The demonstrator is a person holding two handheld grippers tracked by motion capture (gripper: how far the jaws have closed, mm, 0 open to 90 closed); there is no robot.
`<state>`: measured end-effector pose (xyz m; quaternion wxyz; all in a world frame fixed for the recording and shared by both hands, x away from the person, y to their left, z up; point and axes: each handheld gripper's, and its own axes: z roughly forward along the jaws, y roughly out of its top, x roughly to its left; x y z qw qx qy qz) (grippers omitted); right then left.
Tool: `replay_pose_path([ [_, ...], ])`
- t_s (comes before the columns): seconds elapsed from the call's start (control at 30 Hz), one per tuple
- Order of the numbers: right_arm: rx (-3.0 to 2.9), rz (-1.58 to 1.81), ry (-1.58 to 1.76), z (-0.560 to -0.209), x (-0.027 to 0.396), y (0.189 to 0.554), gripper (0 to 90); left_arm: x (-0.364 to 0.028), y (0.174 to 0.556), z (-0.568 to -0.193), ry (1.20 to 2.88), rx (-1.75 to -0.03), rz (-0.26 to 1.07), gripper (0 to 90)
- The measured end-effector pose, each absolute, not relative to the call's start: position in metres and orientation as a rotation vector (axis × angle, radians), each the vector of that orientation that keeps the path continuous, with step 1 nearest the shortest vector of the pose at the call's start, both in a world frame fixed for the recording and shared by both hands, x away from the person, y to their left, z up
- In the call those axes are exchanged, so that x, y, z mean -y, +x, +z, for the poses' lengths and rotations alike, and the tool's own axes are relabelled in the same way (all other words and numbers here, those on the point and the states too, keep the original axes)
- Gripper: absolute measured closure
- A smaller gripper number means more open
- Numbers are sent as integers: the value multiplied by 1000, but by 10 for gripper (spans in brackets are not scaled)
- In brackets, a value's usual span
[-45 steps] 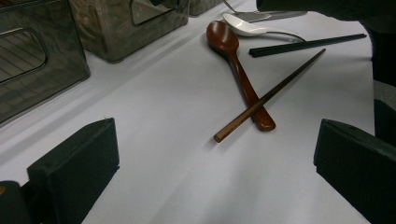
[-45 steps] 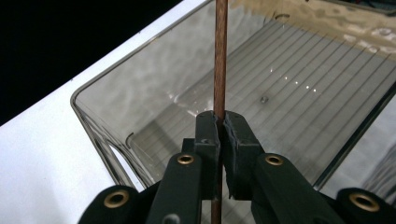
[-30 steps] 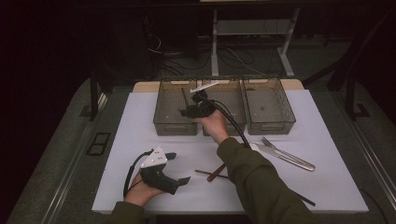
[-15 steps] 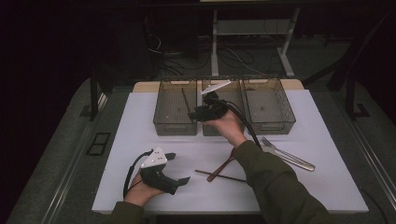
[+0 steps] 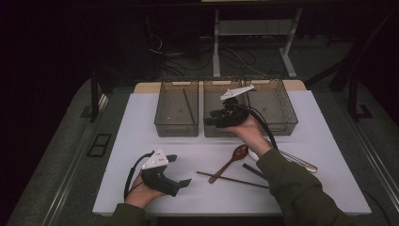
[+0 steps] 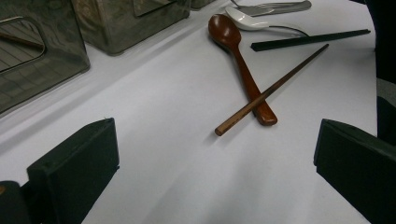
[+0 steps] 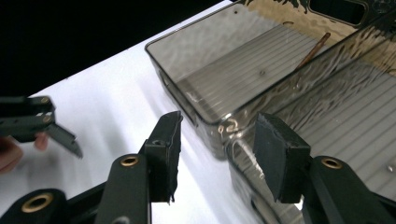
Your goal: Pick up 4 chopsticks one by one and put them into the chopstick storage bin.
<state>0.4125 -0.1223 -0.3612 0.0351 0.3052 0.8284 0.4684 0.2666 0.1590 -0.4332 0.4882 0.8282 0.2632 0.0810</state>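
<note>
Chopsticks go in the left bin [image 5: 176,110], it seems: one brown stick [image 5: 187,100] lies in there. The right claw [image 5: 212,118] hangs above the front of the middle bin [image 5: 221,127]. Its jaws have just been opening, they stand spread, and nothing is between them. The left claw [image 5: 181,170] rests low on the white counter [image 5: 141,127], jaws wide and bare, as if it waits for its turn. More things lie on the counter near the right sleeve: a second brown chopstick [image 6: 271,90] crosses a wooden spoon [image 6: 240,65], so the spoon's handle sits under it. A black chopstick [image 6: 310,39], a white spoon [image 6: 252,23] and some metal cutlery [image 6: 273,7] lie just behind, likely to be sorted too.
</note>
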Motion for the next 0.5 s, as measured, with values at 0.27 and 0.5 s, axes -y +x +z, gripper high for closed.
replay_pose_path([
  [0.27,-2577,1447,892,-365,142,397,509,-159,266,-434,2011,-645,202,0],
  [0.5,-2594,1450,837,-369,160,380,506,-159,267,-434,2015,-638,206,0],
])
